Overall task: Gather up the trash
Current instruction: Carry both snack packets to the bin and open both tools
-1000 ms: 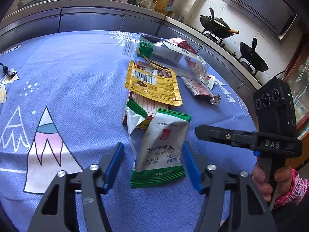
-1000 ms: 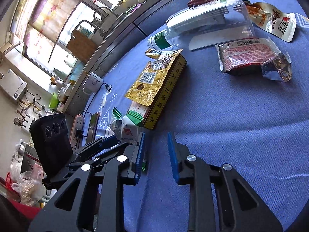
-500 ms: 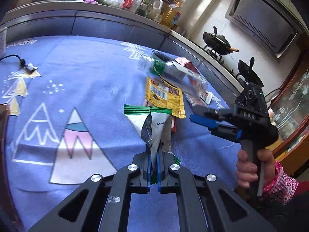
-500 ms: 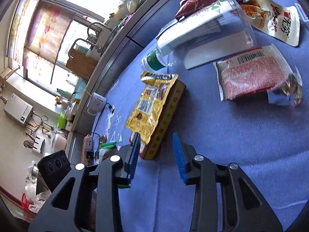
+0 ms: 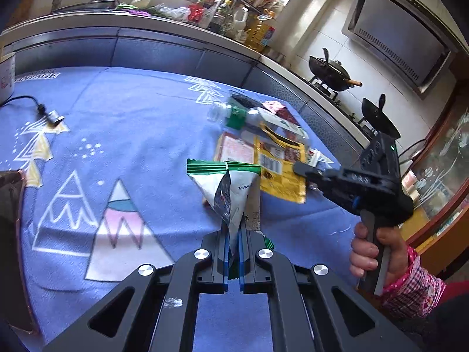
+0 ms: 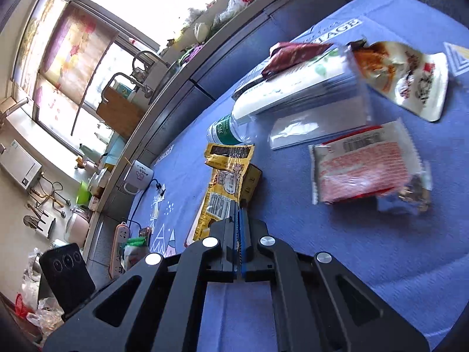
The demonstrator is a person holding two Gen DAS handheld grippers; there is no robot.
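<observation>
My left gripper (image 5: 233, 242) is shut on a green and white snack bag (image 5: 231, 193) and holds it upright above the blue tablecloth (image 5: 140, 123). My right gripper (image 6: 238, 228) is shut on the near edge of a yellow wrapper (image 6: 225, 187) that lies over a flat yellow box (image 6: 252, 179). The same wrapper (image 5: 278, 164) shows in the left wrist view, with the right gripper (image 5: 304, 170) at its right edge. A clear plastic bottle (image 6: 293, 99) lies behind it. A red and white packet (image 6: 366, 170) lies to the right.
A dark red wrapper (image 6: 296, 54) and an orange and white pouch (image 6: 407, 79) lie by the bottle. A cable plug (image 5: 52, 116) and a mug (image 6: 137, 176) are at the table's far side. A kitchen counter (image 5: 146, 23) with a wok (image 5: 331, 72) runs behind.
My left gripper closed on the green and white bag and lifted it off the table. My right gripper moved to the yellow wrapper and closed on its edge.
</observation>
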